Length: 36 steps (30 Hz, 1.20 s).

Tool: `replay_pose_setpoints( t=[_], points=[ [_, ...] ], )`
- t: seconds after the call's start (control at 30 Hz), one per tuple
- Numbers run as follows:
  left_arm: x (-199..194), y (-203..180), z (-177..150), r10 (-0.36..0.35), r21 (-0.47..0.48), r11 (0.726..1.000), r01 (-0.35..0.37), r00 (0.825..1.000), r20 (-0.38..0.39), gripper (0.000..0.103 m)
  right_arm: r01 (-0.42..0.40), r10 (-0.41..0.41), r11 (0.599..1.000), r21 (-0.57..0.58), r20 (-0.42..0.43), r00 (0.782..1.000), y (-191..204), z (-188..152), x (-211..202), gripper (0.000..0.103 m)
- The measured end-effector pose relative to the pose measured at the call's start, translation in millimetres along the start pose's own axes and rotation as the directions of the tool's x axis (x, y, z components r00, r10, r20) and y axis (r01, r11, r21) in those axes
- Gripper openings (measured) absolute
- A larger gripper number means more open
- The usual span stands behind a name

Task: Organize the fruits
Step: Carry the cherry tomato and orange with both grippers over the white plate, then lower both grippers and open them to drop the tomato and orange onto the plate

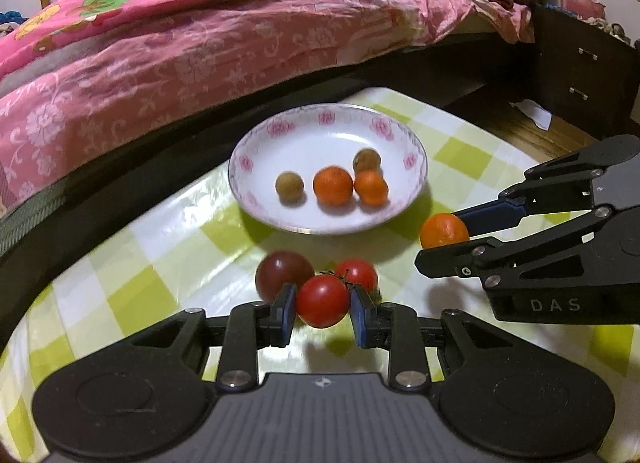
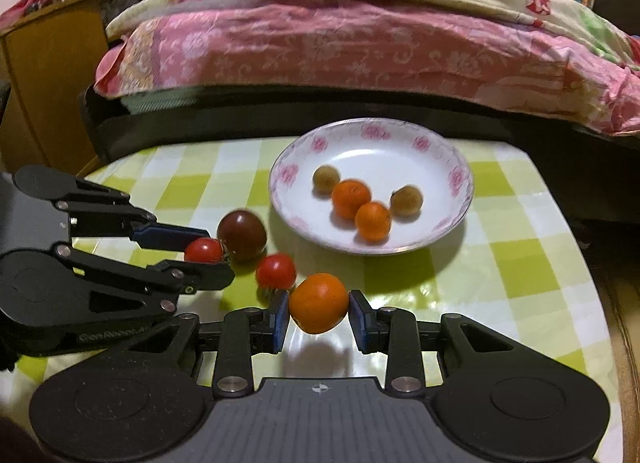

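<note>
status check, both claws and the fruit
Left claw shut on red tomato. Right claw shut on orange. Plate ahead holds four fruits; dark tomato and another red one on the table, path unobstructed.

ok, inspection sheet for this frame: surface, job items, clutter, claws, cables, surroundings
Surface: table with a green-and-white checked cloth.
Job items: plate holds two oranges and two brown fruits. Dark tomato and one red tomato sit on the cloth beside it.
Clutter: nothing seen.
Claws: left claw shut on a red tomato; right claw shut on an orange. Both sit near the cloth; contact unclear.
Cables: nothing seen.
Surroundings: bed with pink floral bedding behind the table; dark drawers at right.
</note>
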<state>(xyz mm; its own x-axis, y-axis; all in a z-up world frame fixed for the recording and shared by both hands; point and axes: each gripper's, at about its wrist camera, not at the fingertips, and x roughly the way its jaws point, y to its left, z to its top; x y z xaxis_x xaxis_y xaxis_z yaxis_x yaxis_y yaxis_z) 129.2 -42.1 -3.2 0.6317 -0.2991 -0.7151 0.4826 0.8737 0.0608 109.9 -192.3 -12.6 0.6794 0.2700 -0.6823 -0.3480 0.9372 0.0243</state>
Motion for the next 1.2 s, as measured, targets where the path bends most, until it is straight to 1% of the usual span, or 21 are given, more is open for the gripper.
replay_pose_setpoints(
  t=[0.27, 0.43, 0.53, 0.77, 0.9, 1.1, 1.2],
  points=[
    [18, -2, 31, 0.036, 0.008, 0.999, -0.036, 0.999, 0.038, 0.037, 0.027, -0.028, 0.999, 0.032, 0.055, 0.998, -17, 25, 4, 0.028],
    [35, -3, 44, 0.059, 0.006, 0.998, -0.059, 0.997, 0.044, 0.037, 0.039, -0.044, 0.996, 0.082, 0.059, 0.997, -33, 36, 14, 0.028],
    [44, -3, 45, 0.07, 0.013, 0.997, -0.071, 0.997, 0.037, 0.037, 0.055, -0.06, 0.996, 0.073, 0.057, 0.997, -38, 39, 21, 0.028],
    [63, 0, 42, 0.087, 0.024, 0.996, -0.087, 0.996, 0.005, 0.037, 0.066, -0.066, 0.998, 0.024, 0.03, 0.997, -40, 43, 40, 0.028],
    [70, 1, 44, 0.088, 0.023, 0.996, -0.088, 0.996, 0.007, 0.037, 0.071, -0.071, 0.997, 0.009, 0.043, 0.997, -42, 46, 44, 0.028],
    [77, 0, 45, 0.086, 0.026, 0.996, -0.086, 0.996, 0.014, 0.037, 0.073, -0.075, 0.997, 0.029, 0.055, 0.996, -49, 49, 46, 0.028],
    [79, 2, 45, 0.088, 0.023, 0.996, -0.088, 0.996, 0.017, 0.037, 0.068, -0.069, 0.997, 0.032, 0.047, 0.996, -51, 50, 47, 0.028]
  ],
)
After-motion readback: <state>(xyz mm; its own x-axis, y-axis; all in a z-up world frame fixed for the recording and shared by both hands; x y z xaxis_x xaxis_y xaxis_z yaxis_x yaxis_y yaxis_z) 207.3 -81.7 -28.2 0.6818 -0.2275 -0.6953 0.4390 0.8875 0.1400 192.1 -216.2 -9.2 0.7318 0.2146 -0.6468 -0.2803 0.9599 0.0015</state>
